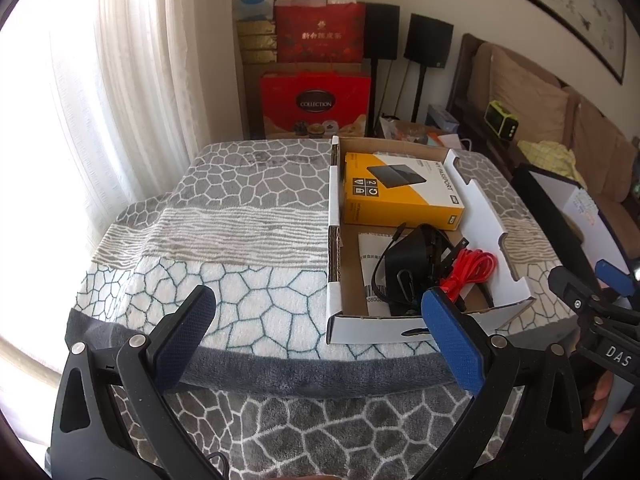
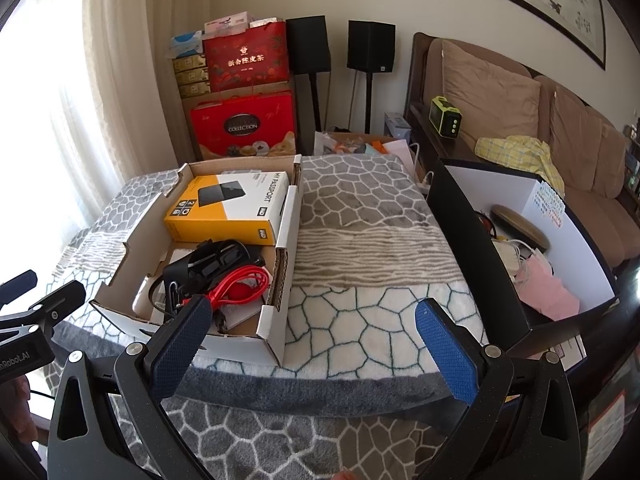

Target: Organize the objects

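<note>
Lying flat, yellow box (image 1: 400,192) runs lengthwise along tray (image 1: 334,216); both grippers gape empty.

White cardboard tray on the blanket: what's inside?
White cardboard tray holds a yellow-and-white hard-drive box, black strap bundle, red coiled cable and white paper sheet. Anything beneath the bundle is hidden.
</note>
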A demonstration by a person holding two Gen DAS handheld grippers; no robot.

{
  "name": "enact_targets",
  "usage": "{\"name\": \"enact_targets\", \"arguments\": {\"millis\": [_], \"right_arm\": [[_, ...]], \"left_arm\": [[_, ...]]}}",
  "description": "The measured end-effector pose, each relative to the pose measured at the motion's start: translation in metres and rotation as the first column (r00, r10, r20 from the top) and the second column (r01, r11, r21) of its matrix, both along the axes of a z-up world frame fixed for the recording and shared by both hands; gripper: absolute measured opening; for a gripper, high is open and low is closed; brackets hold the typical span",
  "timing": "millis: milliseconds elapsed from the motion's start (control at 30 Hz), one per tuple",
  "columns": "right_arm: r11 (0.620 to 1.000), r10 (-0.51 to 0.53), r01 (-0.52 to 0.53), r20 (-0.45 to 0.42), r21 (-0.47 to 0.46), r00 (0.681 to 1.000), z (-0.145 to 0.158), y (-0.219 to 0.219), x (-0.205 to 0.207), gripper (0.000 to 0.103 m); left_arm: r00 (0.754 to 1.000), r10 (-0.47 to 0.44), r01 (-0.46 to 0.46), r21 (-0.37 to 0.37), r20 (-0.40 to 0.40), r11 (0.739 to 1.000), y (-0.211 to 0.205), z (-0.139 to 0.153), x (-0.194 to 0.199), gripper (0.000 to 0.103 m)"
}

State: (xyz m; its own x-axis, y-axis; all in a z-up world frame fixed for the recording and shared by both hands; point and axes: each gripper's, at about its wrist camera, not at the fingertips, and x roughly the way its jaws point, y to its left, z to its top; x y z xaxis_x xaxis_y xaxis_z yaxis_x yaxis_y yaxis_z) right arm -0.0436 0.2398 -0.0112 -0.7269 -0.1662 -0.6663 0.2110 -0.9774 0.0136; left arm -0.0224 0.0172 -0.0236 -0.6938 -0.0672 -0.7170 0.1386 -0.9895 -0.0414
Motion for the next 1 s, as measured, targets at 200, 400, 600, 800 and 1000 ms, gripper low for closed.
{"name": "enact_targets", "arguments": {"millis": [200,400,600,800,1000], "right_arm": [[1.0,0.0,0.0,0.002,-0.001,1.0,-0.0004,-0.0005,0.0002,0.102],[1.0,-0.001,0.001,0.002,-0.001,1.0,-0.0001,-0.0005,0.0003,0.102],[1.0,0.0,0.0,0.003,-0.003,1.0,0.0002,-0.0009,0.0004,0.102],[1.0,-0.001,0.001,0.003,-0.001,1.0,0.0004,-0.0012,0.0004,0.102],[1.0,-0.001,0.001,0.005,-0.002,1.0,0.0006,-0.0009,0.0001,0.102]], "left_arm": [[1.0,-0.004,0.004,0.001,0.001,1.0,0.001,0.0006,0.0,0.103],[1.0,-0.003,0.003,0.003,0.001,1.0,0.0015,0.0006,0.0004,0.103],[1.0,-0.001,0.001,0.004,0.003,1.0,0.0011,0.0,0.0008,0.103],[1.0,-0.003,0.003,0.005,0.004,1.0,0.0009,-0.0008,0.0001,0.103],[1.0,-0.004,0.004,0.01,0.005,1.0,0.0007,-0.0017,0.0001,0.103]]}}
